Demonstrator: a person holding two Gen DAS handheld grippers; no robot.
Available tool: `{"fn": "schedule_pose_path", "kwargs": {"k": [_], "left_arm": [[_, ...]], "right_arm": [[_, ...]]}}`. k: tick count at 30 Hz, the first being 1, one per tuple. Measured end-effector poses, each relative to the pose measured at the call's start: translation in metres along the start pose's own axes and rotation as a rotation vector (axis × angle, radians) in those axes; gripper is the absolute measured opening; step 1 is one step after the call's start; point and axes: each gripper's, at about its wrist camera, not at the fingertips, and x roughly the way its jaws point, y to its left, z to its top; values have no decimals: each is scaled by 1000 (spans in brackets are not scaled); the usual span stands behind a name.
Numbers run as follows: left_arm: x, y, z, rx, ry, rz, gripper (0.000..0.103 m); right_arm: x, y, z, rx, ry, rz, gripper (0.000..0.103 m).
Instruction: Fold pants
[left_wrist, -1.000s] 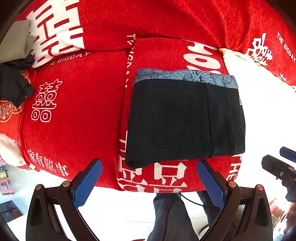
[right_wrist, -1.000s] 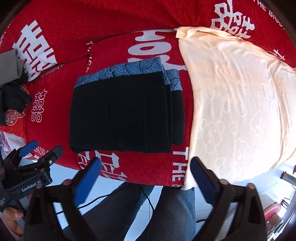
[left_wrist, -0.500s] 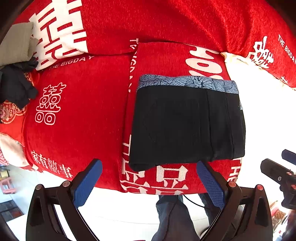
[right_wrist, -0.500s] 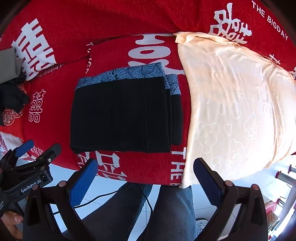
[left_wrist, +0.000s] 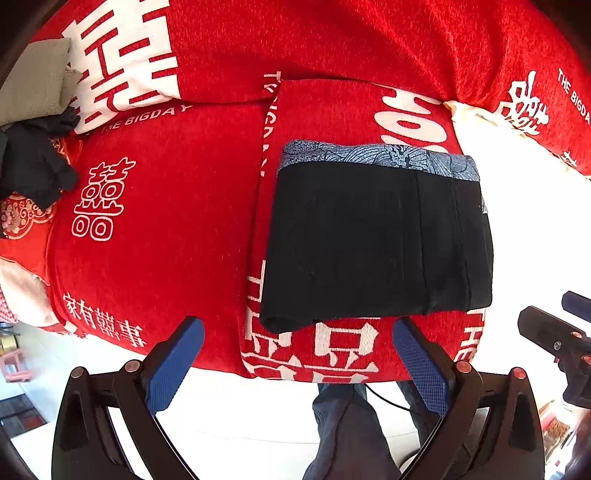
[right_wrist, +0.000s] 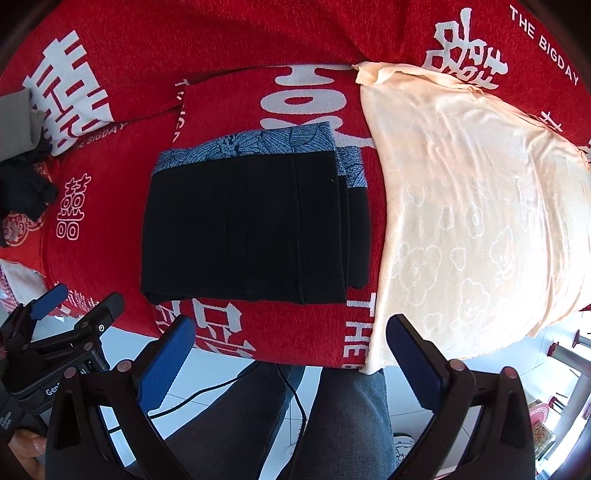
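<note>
In the left wrist view, glare washes out the peach towel (left_wrist: 517, 206), and the picture's edge cuts off the right gripper (left_wrist: 565, 332). A grey cloth (left_wrist: 33, 85) and a crumpled black garment (left_wrist: 33, 173) run off the left border. The folded pants (right_wrist: 251, 229) hide their lower layers.

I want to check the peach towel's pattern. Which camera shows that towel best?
The right wrist view: the peach towel lies nearly whole beside the folded pants, bear pattern visible. The left wrist view shows only an overexposed white patch.
</note>
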Motion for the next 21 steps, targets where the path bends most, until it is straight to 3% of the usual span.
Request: {"fn": "schedule_pose_path", "kwargs": {"k": [21], "left_arm": [[1, -6, 3, 21, 10, 2, 102]], "right_arm": [[3, -1, 3, 5, 8, -1, 103]]}}
